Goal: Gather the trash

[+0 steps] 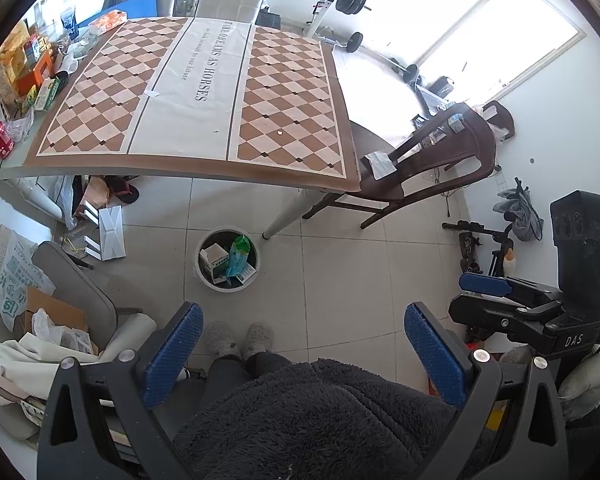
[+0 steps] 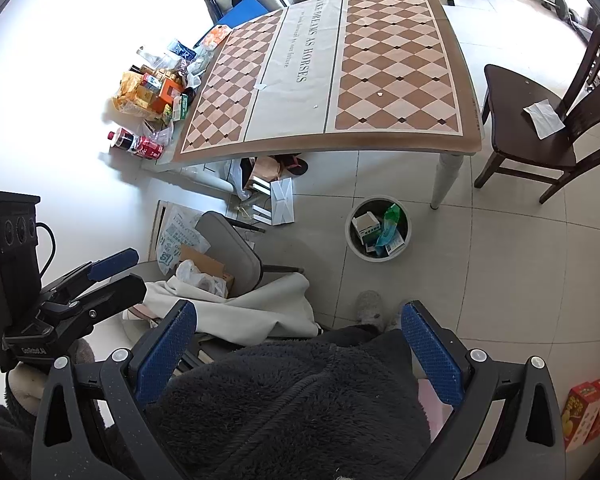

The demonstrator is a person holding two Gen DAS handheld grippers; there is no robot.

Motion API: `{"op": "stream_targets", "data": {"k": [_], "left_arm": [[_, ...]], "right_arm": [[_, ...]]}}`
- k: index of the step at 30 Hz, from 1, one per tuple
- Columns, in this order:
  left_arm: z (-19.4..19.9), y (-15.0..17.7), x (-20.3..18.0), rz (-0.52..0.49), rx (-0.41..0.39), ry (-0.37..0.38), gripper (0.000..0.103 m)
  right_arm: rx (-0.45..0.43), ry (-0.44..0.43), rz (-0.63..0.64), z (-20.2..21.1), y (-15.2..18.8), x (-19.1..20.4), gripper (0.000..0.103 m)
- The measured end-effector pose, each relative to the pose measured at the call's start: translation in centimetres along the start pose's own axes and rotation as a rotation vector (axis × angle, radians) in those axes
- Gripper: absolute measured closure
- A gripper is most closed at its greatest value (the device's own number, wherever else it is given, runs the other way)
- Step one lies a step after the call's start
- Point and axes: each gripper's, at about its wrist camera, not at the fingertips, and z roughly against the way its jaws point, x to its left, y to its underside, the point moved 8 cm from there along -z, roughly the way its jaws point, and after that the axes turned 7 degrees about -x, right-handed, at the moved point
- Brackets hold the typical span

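Hovering released: left claw [image 1: 300, 354], right claw [image 2: 300, 344]; showing red boxes [image 2: 590, 412] lower right only in right view.

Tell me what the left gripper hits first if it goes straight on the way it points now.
Probably the floor tiles, just right of the trash bin. The left gripper is open and empty, held over the person's lap, with nothing visible between; depth is uncertain.

You have two grippers in view — left [image 1: 303, 354] and right [image 2: 299, 350], each with two blue pads. One table [image 1: 80, 160], one round bin [image 1: 198, 268] holding two small boxes and one green packet [image 1: 239, 258]. One dark wooden chair [image 2: 512, 136] — one white paper [image 2: 543, 115] on its seat.
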Motion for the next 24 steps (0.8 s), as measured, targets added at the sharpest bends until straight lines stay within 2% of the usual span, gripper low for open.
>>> {"op": "stream_targets", "data": {"k": [24], "left_arm": [[0.04, -0.41, -0.98, 0.001, -0.009, -0.001, 0.000]], "right_arm": [[-0.005, 0.004, -0.005, 0.33, 0.16, -0.32, 0.000]]}}
